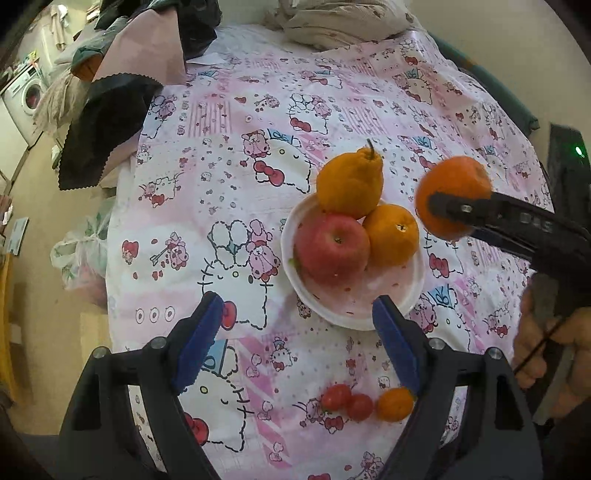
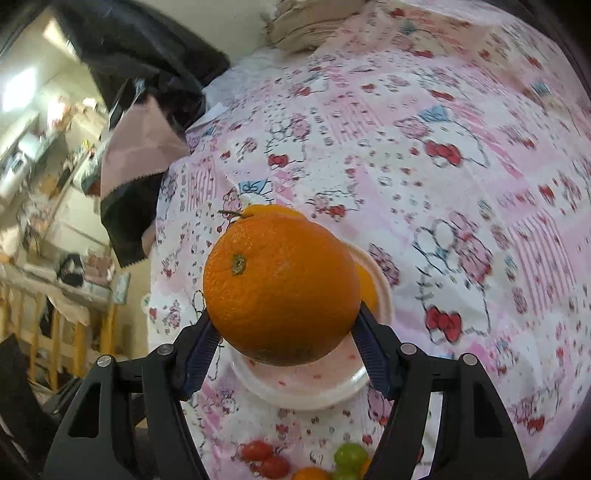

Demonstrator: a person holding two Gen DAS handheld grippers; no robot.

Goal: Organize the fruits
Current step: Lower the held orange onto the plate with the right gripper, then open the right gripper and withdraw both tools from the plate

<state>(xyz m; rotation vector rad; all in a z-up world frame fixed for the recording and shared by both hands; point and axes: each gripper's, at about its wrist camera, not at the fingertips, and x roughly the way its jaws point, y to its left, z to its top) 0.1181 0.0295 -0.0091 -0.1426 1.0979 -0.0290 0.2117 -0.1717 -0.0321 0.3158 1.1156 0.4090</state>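
The right gripper clamps an orange that hides most of the plate; the left gripper gapes empty.

Surface: covered by a pink-and-white cotton cloth printed with cartoon cats, poodles and red bows.

Lying directly on it:
- One white round shallow plate, near the middle.
- Two small red cherry tomatoes, touching each other, at the near edge.
- One small orange tomato-sized fruit, just beside the red pair.
- One small green round fruit, near the red pair, seen only in the right wrist view.
- One heap of beige crumpled fabric, at the far edge.
- One pile of pink and black cloth pieces with pinked edges, at the far left corner, overhanging.
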